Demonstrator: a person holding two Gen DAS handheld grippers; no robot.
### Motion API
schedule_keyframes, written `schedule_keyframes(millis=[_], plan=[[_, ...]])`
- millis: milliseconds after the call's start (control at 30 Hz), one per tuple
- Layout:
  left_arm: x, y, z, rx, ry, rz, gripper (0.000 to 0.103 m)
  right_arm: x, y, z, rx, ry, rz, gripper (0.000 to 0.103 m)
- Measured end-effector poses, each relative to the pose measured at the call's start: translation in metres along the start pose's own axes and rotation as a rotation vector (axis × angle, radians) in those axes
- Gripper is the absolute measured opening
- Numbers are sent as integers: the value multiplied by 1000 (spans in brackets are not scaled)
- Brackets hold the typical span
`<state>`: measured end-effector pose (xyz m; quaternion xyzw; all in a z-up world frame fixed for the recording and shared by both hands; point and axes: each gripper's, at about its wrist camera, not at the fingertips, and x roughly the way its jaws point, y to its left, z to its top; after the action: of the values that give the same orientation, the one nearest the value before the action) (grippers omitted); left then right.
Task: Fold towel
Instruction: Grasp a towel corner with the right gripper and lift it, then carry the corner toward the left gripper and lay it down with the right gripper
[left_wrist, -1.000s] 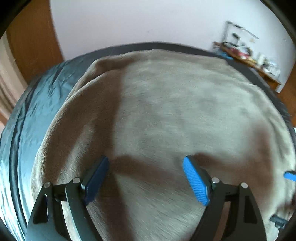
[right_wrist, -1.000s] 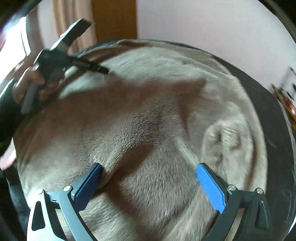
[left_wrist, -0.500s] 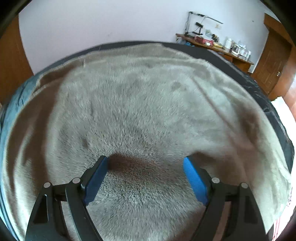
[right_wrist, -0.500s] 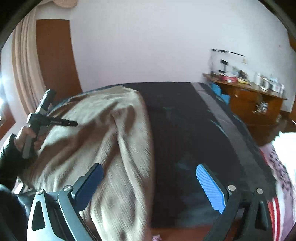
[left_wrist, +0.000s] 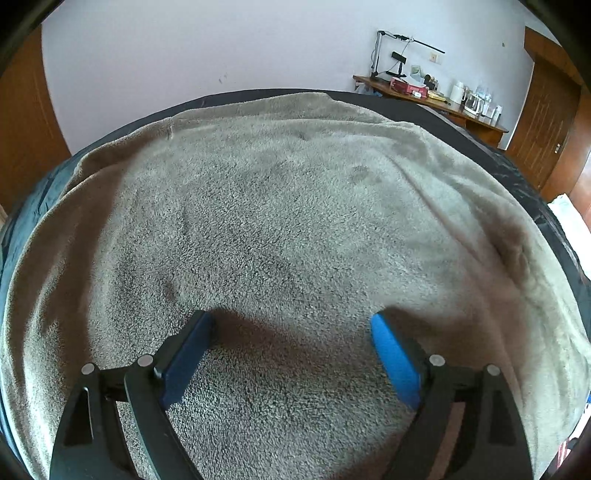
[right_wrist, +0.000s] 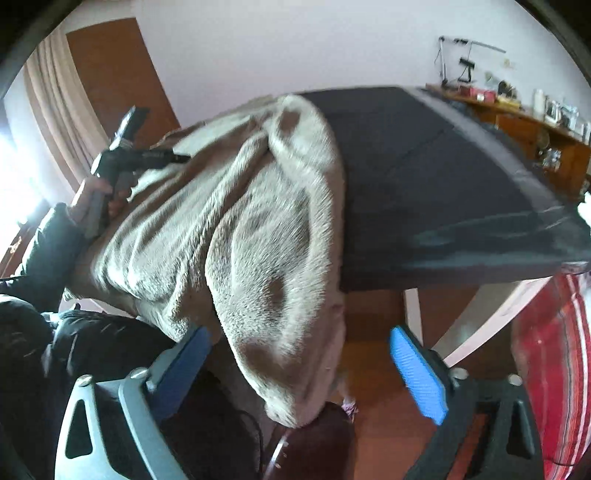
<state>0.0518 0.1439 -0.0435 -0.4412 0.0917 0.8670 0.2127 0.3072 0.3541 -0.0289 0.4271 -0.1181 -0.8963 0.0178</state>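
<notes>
Towel (left_wrist: 295, 221), grey and fluffy, covers the left half of a dark-topped table (right_wrist: 443, 184), one corner hanging off the near edge. Left gripper (left_wrist: 291, 354) spreads wide, opening, over it. Right gripper (right_wrist: 299, 369) is closing with that corner between its pads, untouched. Wooden sideboard (right_wrist: 517, 122) lines the white wall.

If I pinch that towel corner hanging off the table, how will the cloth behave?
Probably floppy: the towel drapes in soft folds over the table edge. Its thick pile suggests some weight and good grip, not slipperiness. Lifted by one corner, it would likely sag and drag.
</notes>
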Motion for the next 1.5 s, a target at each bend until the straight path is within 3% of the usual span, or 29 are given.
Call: schedule_keyframes(millis=[33,167,233,333,433,533,700,800,1067,1233,1500], plan=[[0,0,0,0,0,-2,90,5,0,1,3,16,-2,67],[-1,0,0,3,0,-9,92,20,-4,-2,40,58,-7,49],[-1,0,0,3,0,-12,93,21,-4,-2,45,53,-4,34],[0,0,1,3,1,-12,93,12,7,2,-10,21,-60,23],[-1,-1,1,-1,2,-9,93,-11,14,14,-60,-36,-182,19],[-5,1,3,-27,10,-30,93,-40,13,31,-106,-109,-416,19],[-22,-3,15,-33,-6,-74,93,-64,16,73,-220,-268,-946,19],[-30,-9,23,0,-25,-63,93,-74,10,101,-225,-384,-1101,19],[-20,6,36,-17,-1,-56,93,-94,-19,190,-42,-644,-1124,19],[-10,27,35,-75,21,-71,93,-103,-28,242,91,-742,-1034,19],[-10,47,27,-134,12,-93,93,-47,40,320,-111,-781,-873,19]])
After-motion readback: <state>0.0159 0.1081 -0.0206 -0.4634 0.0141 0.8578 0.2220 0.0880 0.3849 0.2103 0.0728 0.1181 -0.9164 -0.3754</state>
